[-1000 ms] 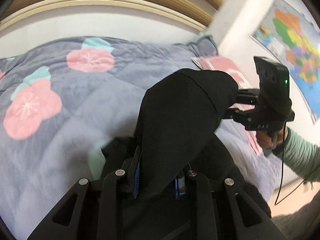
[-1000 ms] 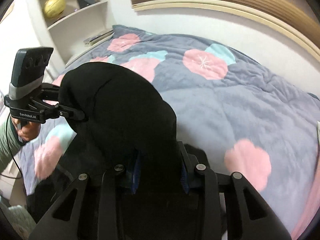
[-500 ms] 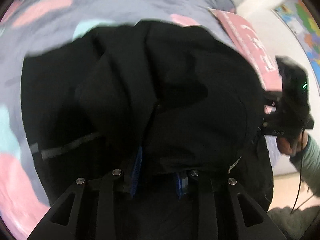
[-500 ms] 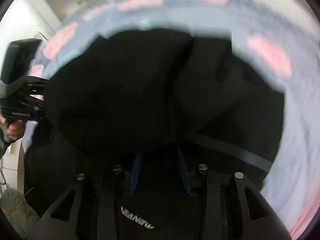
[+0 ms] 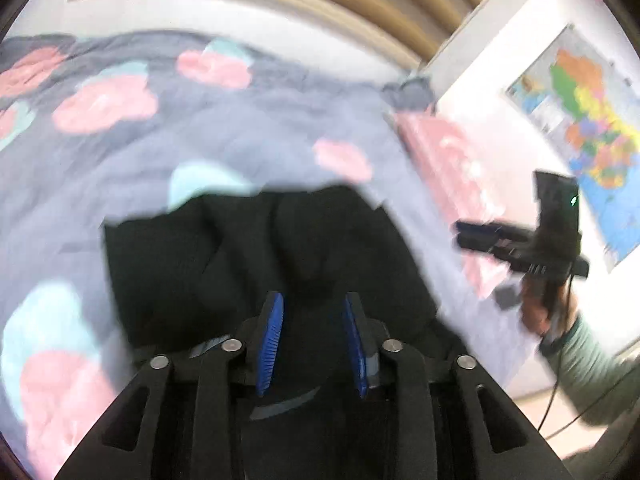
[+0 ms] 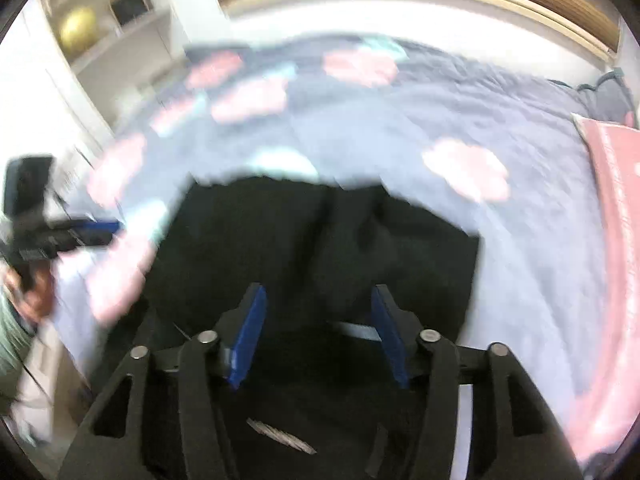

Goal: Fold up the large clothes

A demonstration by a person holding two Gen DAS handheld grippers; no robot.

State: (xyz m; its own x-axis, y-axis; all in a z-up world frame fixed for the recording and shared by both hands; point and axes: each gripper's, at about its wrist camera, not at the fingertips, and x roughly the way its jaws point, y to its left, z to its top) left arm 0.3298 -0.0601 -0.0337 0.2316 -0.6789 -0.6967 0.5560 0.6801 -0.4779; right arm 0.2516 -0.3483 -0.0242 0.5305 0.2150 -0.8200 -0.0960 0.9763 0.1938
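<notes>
black garment (image 5: pixel 280 248) lies low centre on the quilt (image 5: pixel 280 120), released for folding; left gripper (image 5: pixel 312 336) and right gripper (image 6: pixel 318 332) gape empty.

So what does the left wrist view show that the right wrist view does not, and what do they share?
Only the left wrist view shows the colourful wall map and the right hand-held gripper seen from the side. Only the right wrist view shows the white shelves with a yellow ball, and the left hand-held gripper seen from the side. Both show the black garment lying on the grey flowered quilt, the pink pillow, and open blue-padded jaws with nothing between them. Both pictures are blurred.
</notes>
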